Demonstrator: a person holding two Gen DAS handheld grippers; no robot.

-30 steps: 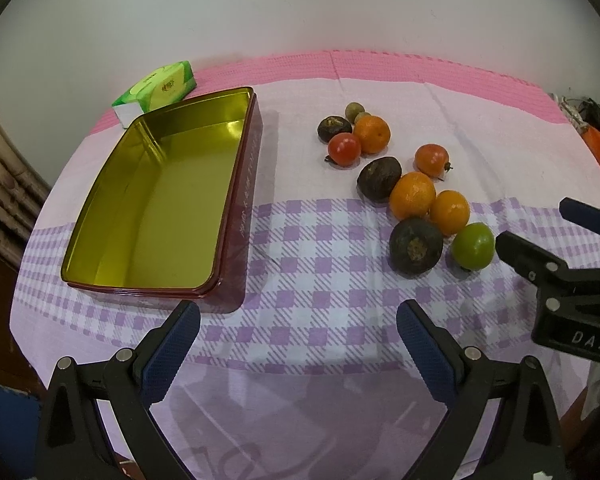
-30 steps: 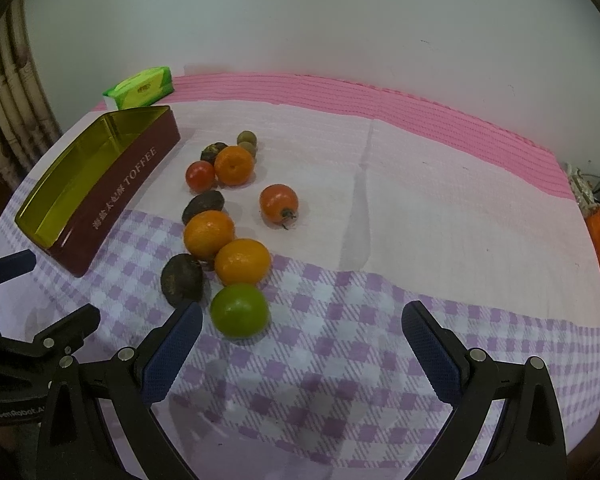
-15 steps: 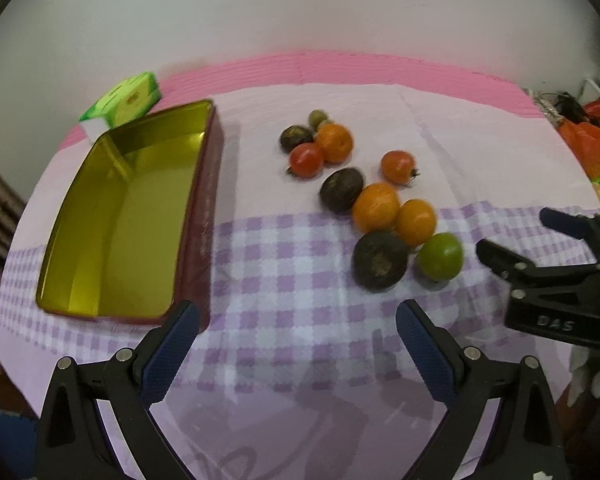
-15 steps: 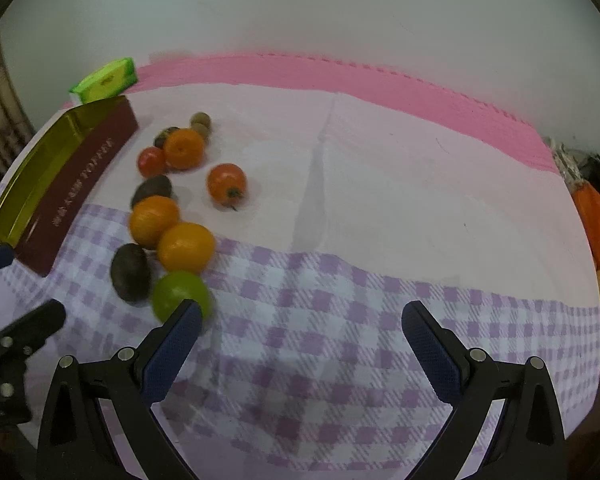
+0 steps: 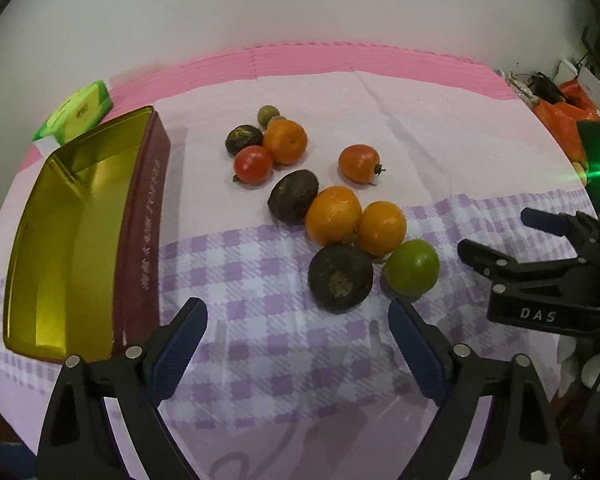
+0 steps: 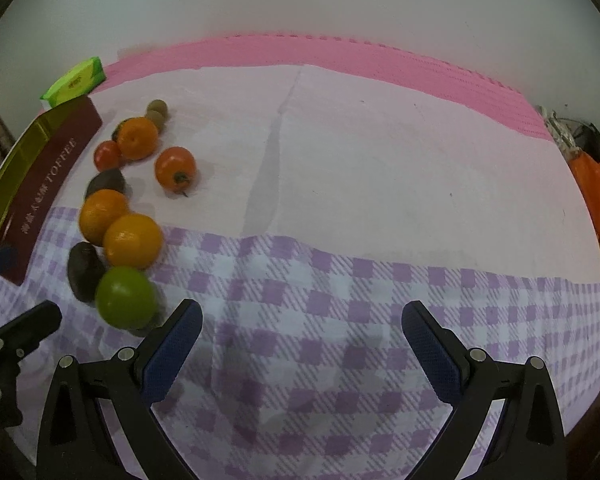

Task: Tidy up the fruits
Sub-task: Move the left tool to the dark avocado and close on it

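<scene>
Several fruits lie in a loose row on the cloth: oranges (image 5: 333, 215), tomatoes (image 5: 253, 164), dark round fruits (image 5: 340, 278) and a green one (image 5: 412, 267). An empty gold tin (image 5: 68, 240) with maroon walls stands left of them. My left gripper (image 5: 296, 320) hovers just short of the nearest dark fruit; its jaws are closing with nothing between them. My right gripper (image 6: 300, 316) is open over bare checked cloth, and the green fruit (image 6: 125, 297) lies just left of its left finger. Each gripper shows at the edge of the other's view.
A small green box (image 5: 76, 114) sits behind the tin near the pink back strip. An orange bag (image 5: 560, 120) and clutter lie off the table's right end. A white wall (image 6: 300, 0) stands behind. The cloth's front edge hangs close below both grippers.
In the left view the fruits have come closer and the jaws stand a little narrower. In the right view the fruit row has slid left and nearer the left finger.
</scene>
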